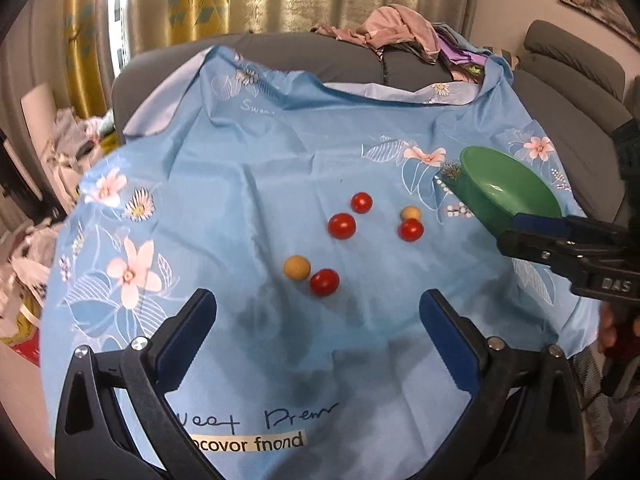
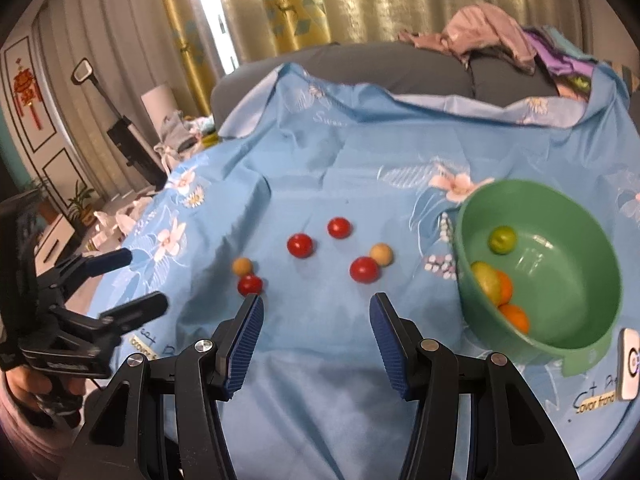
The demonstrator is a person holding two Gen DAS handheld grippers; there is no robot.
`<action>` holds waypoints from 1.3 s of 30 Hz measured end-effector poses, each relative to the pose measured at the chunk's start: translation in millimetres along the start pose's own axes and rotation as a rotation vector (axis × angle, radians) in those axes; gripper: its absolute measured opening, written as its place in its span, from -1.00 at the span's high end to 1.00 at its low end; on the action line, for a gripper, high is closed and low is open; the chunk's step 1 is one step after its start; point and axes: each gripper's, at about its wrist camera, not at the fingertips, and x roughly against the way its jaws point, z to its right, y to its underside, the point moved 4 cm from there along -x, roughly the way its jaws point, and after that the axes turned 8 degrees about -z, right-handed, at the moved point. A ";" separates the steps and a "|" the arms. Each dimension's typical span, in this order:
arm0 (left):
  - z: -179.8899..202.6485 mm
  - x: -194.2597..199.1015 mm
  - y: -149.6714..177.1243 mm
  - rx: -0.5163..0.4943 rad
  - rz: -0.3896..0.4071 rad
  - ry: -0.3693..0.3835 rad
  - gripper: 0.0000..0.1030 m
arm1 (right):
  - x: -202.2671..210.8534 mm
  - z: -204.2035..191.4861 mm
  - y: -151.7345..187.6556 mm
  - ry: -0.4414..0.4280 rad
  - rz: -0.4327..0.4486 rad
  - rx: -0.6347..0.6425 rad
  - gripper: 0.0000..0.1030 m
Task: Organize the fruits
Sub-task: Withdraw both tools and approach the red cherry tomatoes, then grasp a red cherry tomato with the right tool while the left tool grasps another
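Observation:
Several red cherry tomatoes [image 1: 341, 225] [image 2: 299, 245] and two tan round fruits [image 1: 297, 267] [image 2: 243, 266] lie loose on a blue floral cloth [image 1: 260, 152] [image 2: 320, 344]. A green bowl [image 1: 508, 192] [image 2: 560, 332] stands at the right; it holds a green fruit [image 2: 501, 240], a yellow-green one and two orange ones [image 2: 514, 317]. My left gripper [image 1: 318, 316] is open and empty, just short of the nearest tomato [image 1: 324, 282]. My right gripper [image 2: 316, 322] is open and empty, between the loose fruit and the bowl. It shows from the side in the left wrist view [image 1: 520, 228].
A grey sofa [image 1: 304, 52] with a heap of clothes [image 1: 396, 32] rises behind the cloth. A small white device [image 2: 629, 362] lies by the bowl. Curtains hang behind. Clutter sits on the floor at the left [image 1: 60, 140].

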 end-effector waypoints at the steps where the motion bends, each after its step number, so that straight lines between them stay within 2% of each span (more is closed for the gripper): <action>1: -1.6 -2.6 1.3 0.006 -0.006 0.012 -0.96 | -3.7 1.2 0.1 0.001 -0.009 -0.001 -0.08; 9: 0.2 -31.1 -4.1 -0.001 -0.058 0.074 -0.90 | -41.5 11.9 2.6 -0.001 -0.091 -0.018 -0.08; 17: 8.9 -61.4 -31.4 -0.055 -0.083 0.077 -0.81 | -78.9 24.7 -8.9 0.009 -0.154 -0.035 -0.08; 22: 12.6 -87.5 -46.8 -0.083 -0.126 0.073 -0.74 | -102.6 31.1 -18.5 0.033 -0.188 -0.033 -0.08; 25: 14.1 -100.2 -55.6 -0.096 -0.143 0.087 -0.57 | -110.6 34.3 -23.9 0.052 -0.194 -0.024 -0.08; 29: 15.0 -121.1 -66.1 -0.104 -0.180 0.092 -0.54 | -117.2 38.4 -28.5 0.064 -0.199 -0.022 -0.08; 32: 14.8 -132.3 -71.4 -0.100 -0.202 0.106 -0.33 | -121.6 38.3 -33.0 0.062 -0.198 -0.010 0.02; 35: 15.5 -145.0 -75.5 -0.095 -0.228 0.108 -0.32 | -125.5 37.5 -35.7 0.066 -0.203 0.012 0.07; 39: 19.0 -155.2 -78.1 -0.110 -0.248 0.113 -0.02 | -129.7 38.3 -37.8 0.058 -0.211 0.025 0.26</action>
